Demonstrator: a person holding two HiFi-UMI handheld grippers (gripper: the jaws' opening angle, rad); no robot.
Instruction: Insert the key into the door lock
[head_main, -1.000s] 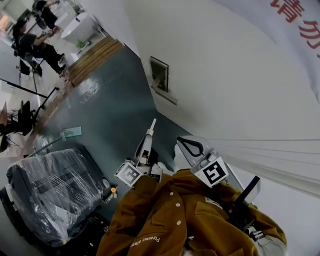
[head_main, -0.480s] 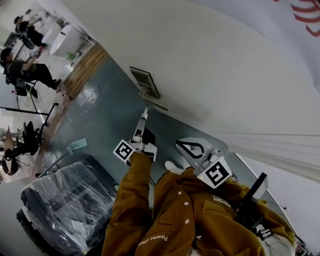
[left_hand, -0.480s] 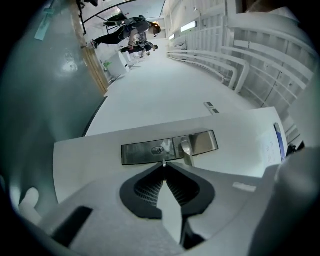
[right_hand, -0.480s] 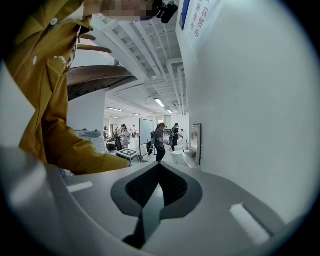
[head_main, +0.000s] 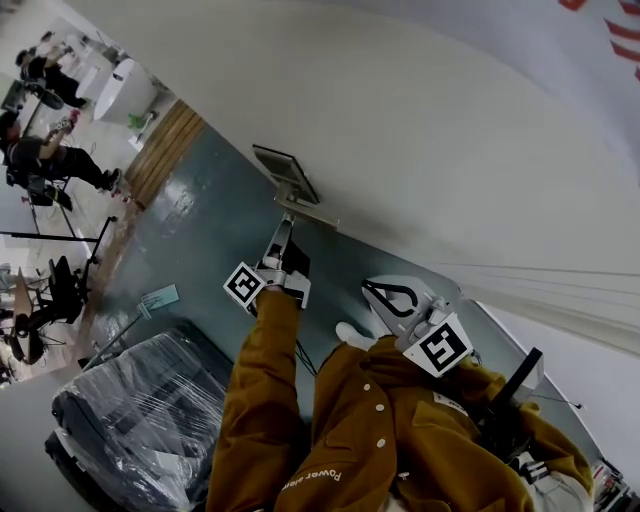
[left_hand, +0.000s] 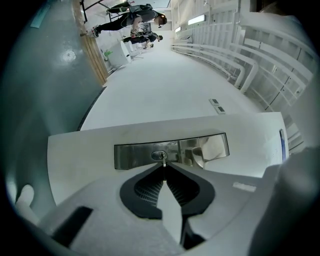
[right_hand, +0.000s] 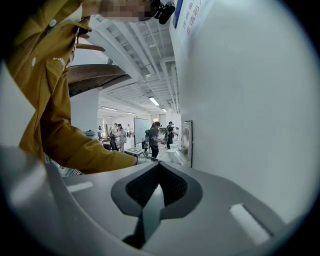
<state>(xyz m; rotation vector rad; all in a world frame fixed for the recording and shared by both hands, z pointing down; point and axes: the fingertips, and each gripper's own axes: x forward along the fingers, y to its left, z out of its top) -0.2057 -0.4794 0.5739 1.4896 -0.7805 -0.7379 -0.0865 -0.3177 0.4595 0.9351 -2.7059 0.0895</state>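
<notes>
Insertion step, I'd say: your left gripper (left_hand: 163, 169) is pinched tight on the key (left_hand: 163, 161), whose tip sits at the keyhole (left_hand: 158, 155) straight ahead of the jaws. Next, align it and push straight in. Your right gripper (right_hand: 159, 167) is closed on nothing.

I record the rectangular silver metal lock plate (left_hand: 170, 150) as polished, with mirror-like reflections at its right end. The thin metal key (left_hand: 163, 159) at its keyhole is bright too. The white door panel (left_hand: 90, 150) around it looks smooth and matt. The left gripper (left_hand: 163, 169) has a matt grey plastic shell and black ribbed pads (left_hand: 147, 189). From the head view, the grey-green floor (head_main: 200, 230) is glossy and the brown plank strip (head_main: 165, 150) at far left looks wooden. Crinkled clear film wraps the dark chair (head_main: 130, 415), and the person's mustard jacket sleeve (head_main: 262, 400) is matt cloth.
</notes>
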